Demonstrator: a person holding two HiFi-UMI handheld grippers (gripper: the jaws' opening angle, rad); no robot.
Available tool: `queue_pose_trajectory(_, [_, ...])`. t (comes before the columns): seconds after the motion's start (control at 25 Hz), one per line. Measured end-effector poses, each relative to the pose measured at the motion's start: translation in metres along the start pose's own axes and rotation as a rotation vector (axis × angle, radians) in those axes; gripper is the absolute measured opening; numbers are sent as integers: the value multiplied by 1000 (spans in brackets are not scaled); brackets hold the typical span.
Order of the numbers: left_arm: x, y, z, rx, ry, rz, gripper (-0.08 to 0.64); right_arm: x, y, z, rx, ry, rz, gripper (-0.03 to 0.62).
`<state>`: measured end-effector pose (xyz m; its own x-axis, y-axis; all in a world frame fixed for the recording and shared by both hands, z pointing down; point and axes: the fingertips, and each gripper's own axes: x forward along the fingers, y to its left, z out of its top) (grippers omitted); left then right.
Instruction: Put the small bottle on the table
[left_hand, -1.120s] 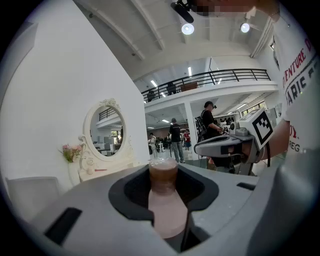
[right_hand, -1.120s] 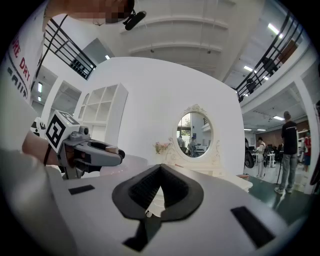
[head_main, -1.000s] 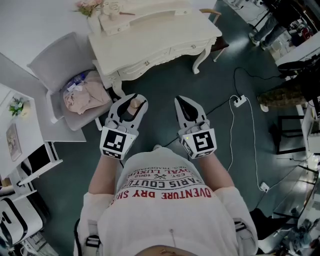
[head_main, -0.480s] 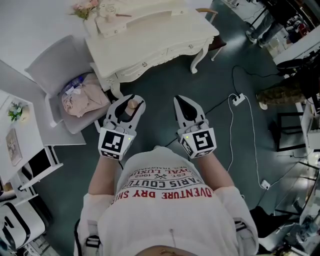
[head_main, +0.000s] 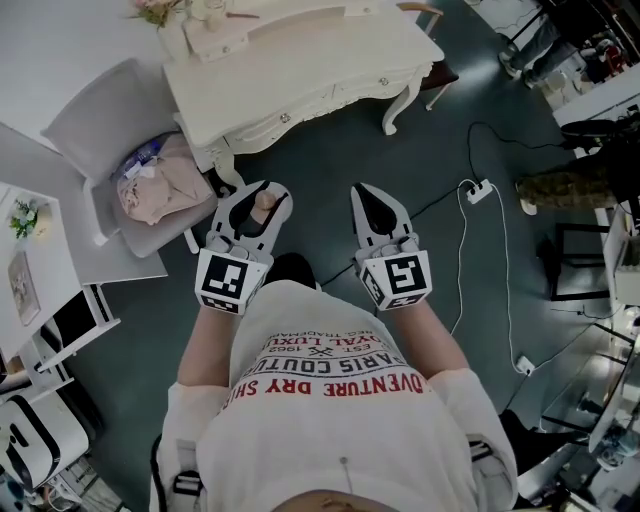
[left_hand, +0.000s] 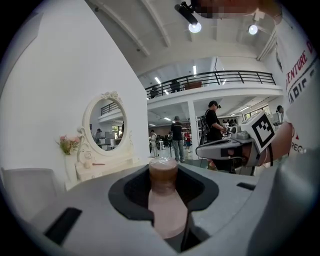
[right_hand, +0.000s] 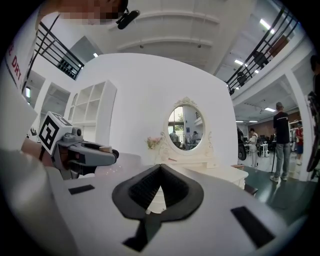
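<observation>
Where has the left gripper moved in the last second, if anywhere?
No: the left gripper, holding the small bottle, keeps its gap from the white table.

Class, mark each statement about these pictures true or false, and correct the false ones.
1. The left tongs hold the small bottle. True.
2. The right tongs grip a cup. False: they are shut and empty.
3. The small bottle stands on the dressing table. False: it is in the left tongs, over the floor.
4. An oval mirror stands on the dressing table. True.
</observation>
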<state>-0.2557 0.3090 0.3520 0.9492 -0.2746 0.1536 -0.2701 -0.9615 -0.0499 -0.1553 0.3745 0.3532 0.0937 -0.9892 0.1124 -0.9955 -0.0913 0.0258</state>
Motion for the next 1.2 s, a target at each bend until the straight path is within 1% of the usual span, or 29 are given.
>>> queue_pose_trajectory(0.12, [18, 10, 0, 5, 9, -5, 137, 14, -8, 3, -7, -3, 9, -2])
queue_pose_trajectory(0.24, [41, 23, 7, 9, -8, -7, 137, 34, -20, 6, -21, -9, 14, -2])
queue_pose_trajectory(0.4, [78, 52, 10, 8, -6, -14, 137, 73, -45, 6, -15, 8, 1, -2])
queue_pose_trajectory(0.64, [142, 112, 20, 7, 0, -41, 137, 151, -82, 16, 2, 18, -12, -2])
queue_pose_trajectory(0.92, [212, 197, 33, 11, -4, -65, 137, 254, -121, 29, 7, 28, -37, -2])
queue_pose_trajectory(1.2, [267, 263, 33, 6, 10, -62, 137, 340, -148, 32, 12, 42, -22, -2])
